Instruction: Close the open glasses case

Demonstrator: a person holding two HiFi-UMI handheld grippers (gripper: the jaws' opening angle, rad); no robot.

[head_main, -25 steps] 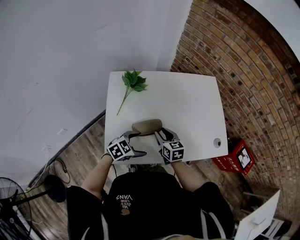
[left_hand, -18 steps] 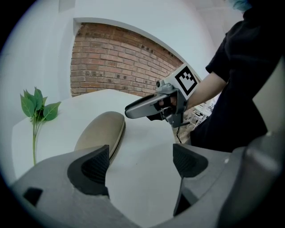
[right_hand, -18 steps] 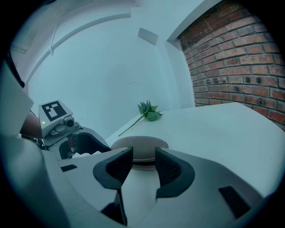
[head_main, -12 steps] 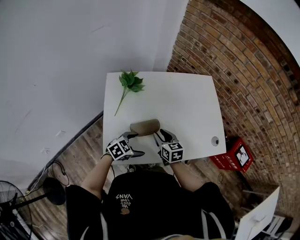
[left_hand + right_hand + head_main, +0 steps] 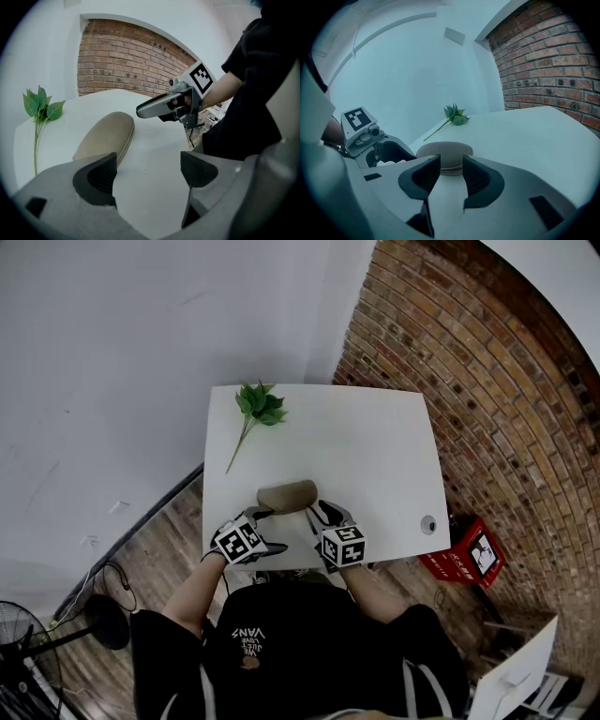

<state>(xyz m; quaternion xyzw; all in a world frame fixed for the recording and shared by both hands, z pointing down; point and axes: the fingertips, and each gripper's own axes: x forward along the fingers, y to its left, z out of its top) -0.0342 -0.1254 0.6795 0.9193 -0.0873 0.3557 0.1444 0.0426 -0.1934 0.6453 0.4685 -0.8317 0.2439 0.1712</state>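
Case (image 5: 287, 495), closed on table (image 5: 375, 456), is flanked by left gripper (image 5: 147, 171) and right gripper (image 5: 451, 176), both released, empty.

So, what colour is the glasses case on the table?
The glasses case is plain beige-tan, no pattern; it shows best in the left gripper view.

A white square table (image 5: 366, 442) stands against a white wall (image 5: 122, 343), with a brick wall (image 5: 497, 371) along its 3 o'clock side. A green leafy sprig (image 5: 259, 406) lies at the table's 11 o'clock corner, its leaves toward the wall and its stem trailing toward 7 o'clock. A small round grommet (image 5: 427, 521) sits near the 4 o'clock corner. On the wooden floor (image 5: 155, 545), a red box (image 5: 469, 555) stands just past that corner. A black fan (image 5: 23, 662) stands at 8 o'clock, well apart.
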